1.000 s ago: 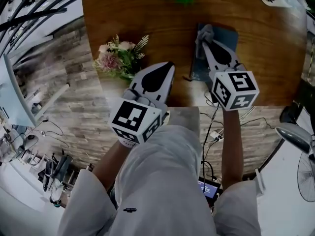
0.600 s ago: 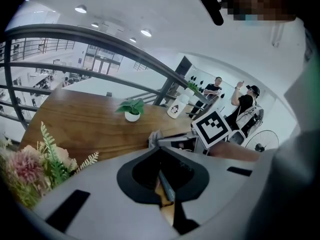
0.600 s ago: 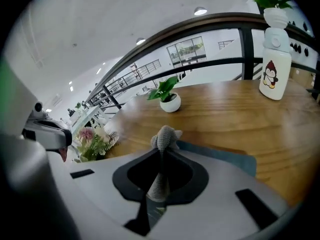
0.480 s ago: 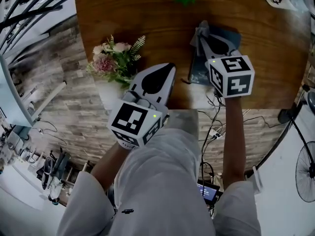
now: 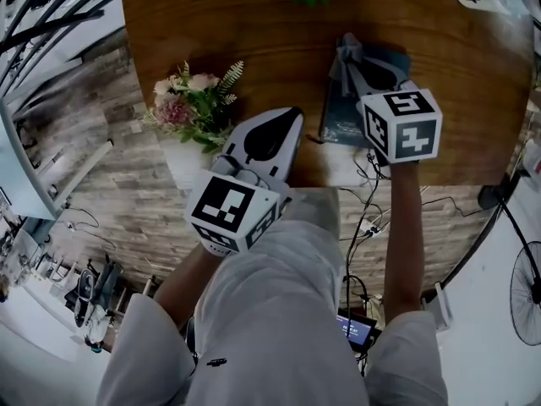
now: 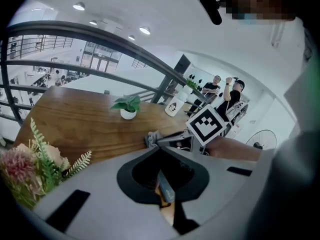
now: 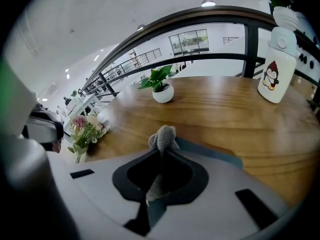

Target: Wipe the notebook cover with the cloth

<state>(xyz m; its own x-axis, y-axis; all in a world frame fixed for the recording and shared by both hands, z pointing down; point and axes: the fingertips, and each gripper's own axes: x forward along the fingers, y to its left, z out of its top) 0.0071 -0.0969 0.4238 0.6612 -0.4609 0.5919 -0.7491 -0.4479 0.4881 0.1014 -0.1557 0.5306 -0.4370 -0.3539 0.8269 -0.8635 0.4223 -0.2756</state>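
Pinching the grey cloth (image 7: 162, 134) tight between its jaws, the right gripper (image 5: 350, 57) holds it at the far end of the blue notebook (image 5: 342, 123), which lies on the wooden table (image 5: 245, 32) near the front edge. The left gripper (image 5: 286, 123) hovers beside the flowers (image 5: 190, 104), jaws together and empty.

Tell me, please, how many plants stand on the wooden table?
2: a green potted plant at the far edge, a pink flower bunch at the left edge; others may be hidden.
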